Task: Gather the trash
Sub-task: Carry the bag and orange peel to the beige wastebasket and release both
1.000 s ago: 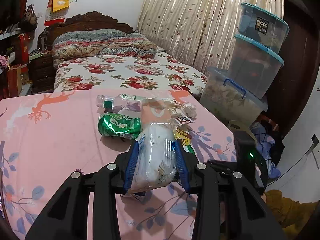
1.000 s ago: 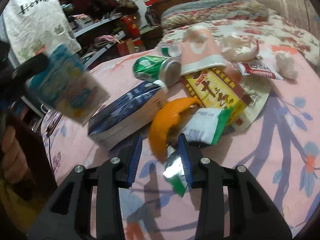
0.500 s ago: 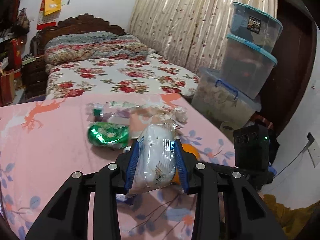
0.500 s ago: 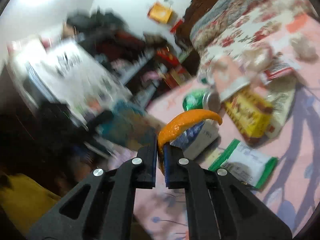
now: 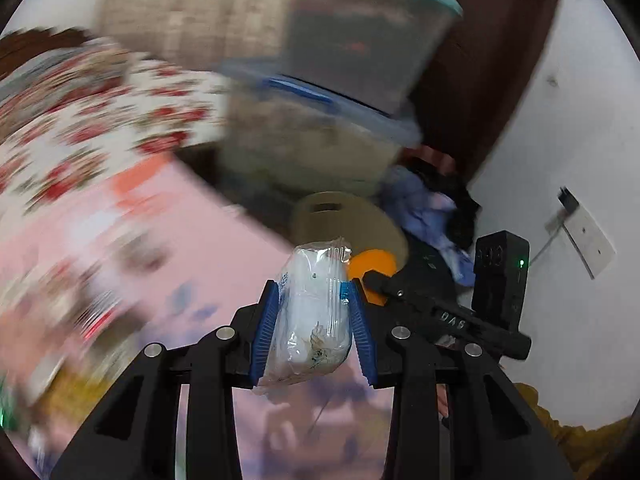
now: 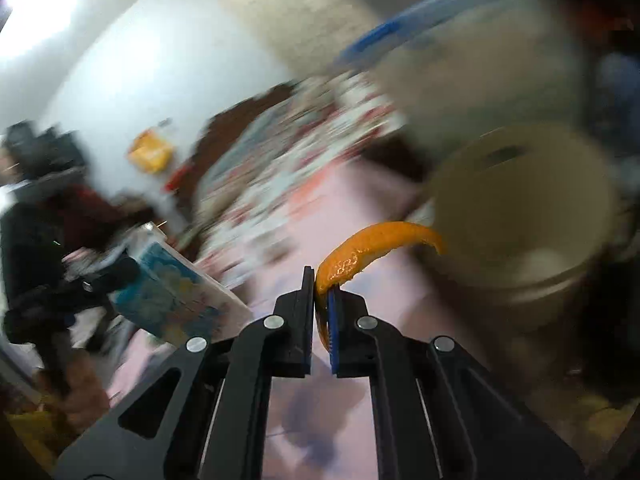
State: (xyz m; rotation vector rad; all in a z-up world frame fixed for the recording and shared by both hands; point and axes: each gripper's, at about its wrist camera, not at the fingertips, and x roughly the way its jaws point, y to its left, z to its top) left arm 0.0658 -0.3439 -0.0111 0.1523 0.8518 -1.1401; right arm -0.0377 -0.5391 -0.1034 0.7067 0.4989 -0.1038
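The beige bin (image 6: 520, 216) sits off the edge of the pink desk (image 6: 320, 216), its open mouth facing up toward me and its inside nearly bare apart from something pale at the bottom that I cannot make out. Both views are smeared by motion, so I judge that the step in hand is the carry from desk to bin with both loads at once. To do it well, I think each load should be well over the mouth before I let go, not above the rim, and I should release one side at a time so neither piece glances off the other gripper.

My left gripper (image 5: 316, 328) is clenched on a clear plastic packet (image 5: 314, 316), squeezed across its middle. Its long axis runs along my fingers, pointing forward and up toward the bin (image 5: 348, 220), with a crimped seal at the far end. It is light and floppy, so I expect it to drop slowly and drift; I would bring it low.

My right gripper (image 6: 322, 320) is pinched almost flat on one end of an orange peel (image 6: 376, 244). The peel arcs up and away to the right, its free tip pointing at the near rim of the bin. It hangs above the desk edge, just short of the mouth.
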